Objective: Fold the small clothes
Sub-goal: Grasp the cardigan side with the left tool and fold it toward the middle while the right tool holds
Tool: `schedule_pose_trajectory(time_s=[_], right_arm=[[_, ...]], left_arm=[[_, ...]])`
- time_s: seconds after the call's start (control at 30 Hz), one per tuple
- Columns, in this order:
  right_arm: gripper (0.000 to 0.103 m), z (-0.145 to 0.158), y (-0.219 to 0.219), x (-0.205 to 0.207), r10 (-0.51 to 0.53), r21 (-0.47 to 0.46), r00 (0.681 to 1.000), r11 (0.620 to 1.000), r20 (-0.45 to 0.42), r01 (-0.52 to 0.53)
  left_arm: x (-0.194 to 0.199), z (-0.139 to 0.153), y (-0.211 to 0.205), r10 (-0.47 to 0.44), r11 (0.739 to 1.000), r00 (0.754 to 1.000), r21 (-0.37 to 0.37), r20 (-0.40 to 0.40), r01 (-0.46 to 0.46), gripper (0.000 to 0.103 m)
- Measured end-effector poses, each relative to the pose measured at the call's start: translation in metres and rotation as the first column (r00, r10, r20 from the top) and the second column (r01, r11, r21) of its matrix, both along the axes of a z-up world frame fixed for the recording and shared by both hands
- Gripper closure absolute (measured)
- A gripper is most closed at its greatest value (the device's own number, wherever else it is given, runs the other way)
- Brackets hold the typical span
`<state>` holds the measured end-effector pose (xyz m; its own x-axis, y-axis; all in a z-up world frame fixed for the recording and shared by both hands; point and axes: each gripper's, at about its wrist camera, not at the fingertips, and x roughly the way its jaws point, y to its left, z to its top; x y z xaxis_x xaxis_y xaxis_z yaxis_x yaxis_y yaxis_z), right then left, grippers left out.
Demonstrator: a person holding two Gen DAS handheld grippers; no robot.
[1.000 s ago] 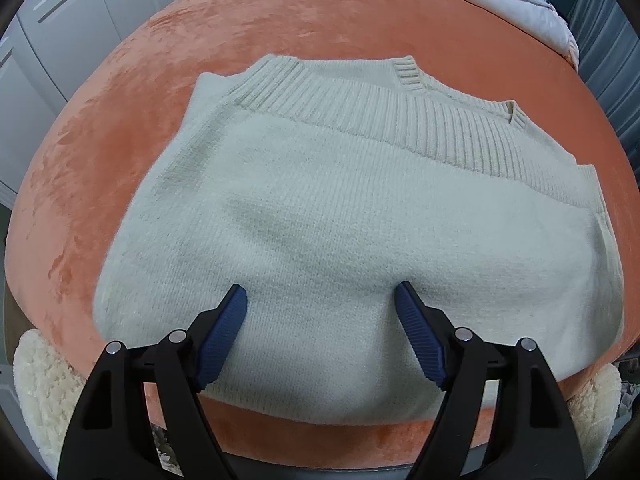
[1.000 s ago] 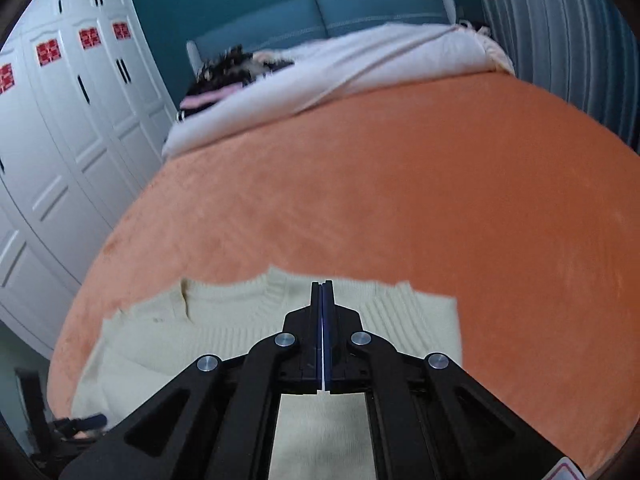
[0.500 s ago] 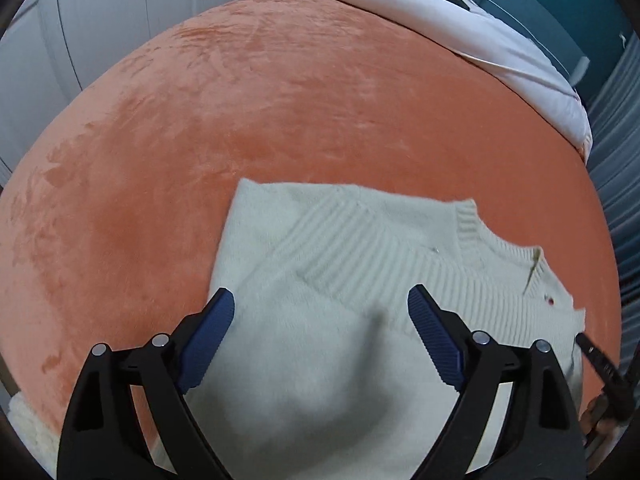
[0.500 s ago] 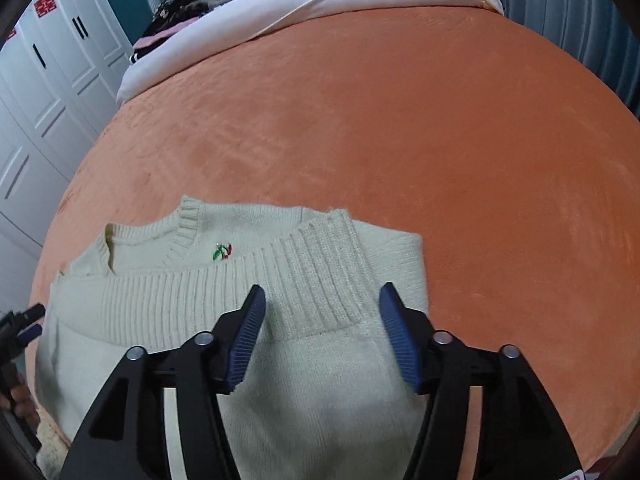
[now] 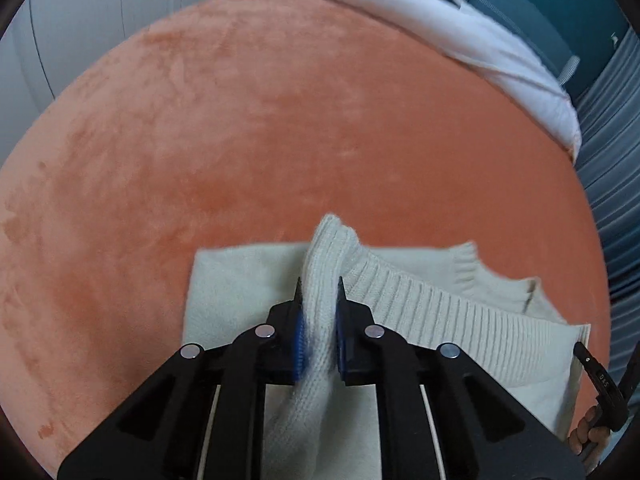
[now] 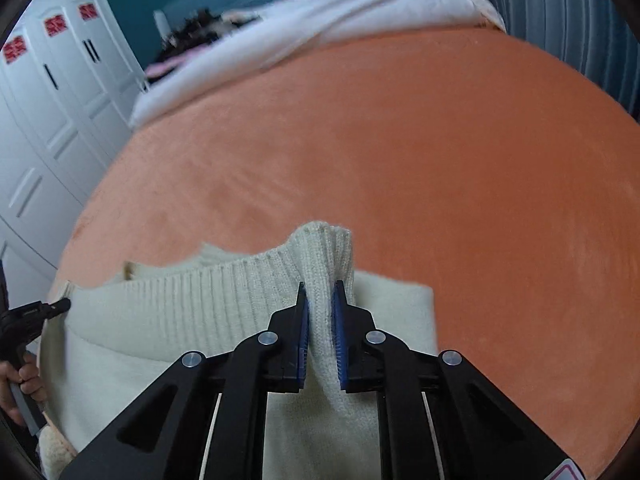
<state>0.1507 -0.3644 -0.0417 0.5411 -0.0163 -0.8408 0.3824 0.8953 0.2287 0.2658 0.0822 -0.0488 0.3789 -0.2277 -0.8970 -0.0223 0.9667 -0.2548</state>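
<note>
Orange velvety bedding (image 5: pixel 280 128) is carrying one cream knitted sweater (image 6: pixel 168 320), which is lying flat at the near edge, folded so that its ribbed hem band is reaching up beside the collar. Nearest, the left tool (image 5: pixel 319 300) is closing on a bunched ridge of ribbing at the band's 9 o'clock end, while the right tool (image 6: pixel 319 300) is closing on the matching ridge at the 3 o'clock end; both pinches are pressing the knit, probably so the two corners can travel together and keep the next fold square. Farther off, at 12 o'clock, one white duvet (image 6: pixel 320 16) is lying bunched, with white wardrobe doors (image 6: pixel 52 92) standing at 10 o'clock.
</note>
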Motion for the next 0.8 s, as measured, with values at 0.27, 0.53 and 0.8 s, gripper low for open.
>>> schedule_pose_trajectory(time_s=[0.27,0.53,0.8], right_arm=[[0.085,0.052,0.020,-0.046,-0.039,-0.003,0.994,0.999,0.106,0.039],[0.095,0.017,0.143,-0.074,0.238,0.071,0.971,0.969,-0.014,-0.237],[0.103,0.000,0.025,-0.167,-0.114,0.089,0.989,0.988,-0.095,0.123]], left_arm=[[-0.062,0.054,0.015,0.038,0.999,0.992,-0.029,0.120,-0.035,0.063],[-0.147,0.024,-0.029,-0.113,0.994,0.994,0.001,0.012,0.113,0.061],[-0.180,0.028,0.035,-0.011,0.995,1.000,-0.101,0.016,0.013,0.063]])
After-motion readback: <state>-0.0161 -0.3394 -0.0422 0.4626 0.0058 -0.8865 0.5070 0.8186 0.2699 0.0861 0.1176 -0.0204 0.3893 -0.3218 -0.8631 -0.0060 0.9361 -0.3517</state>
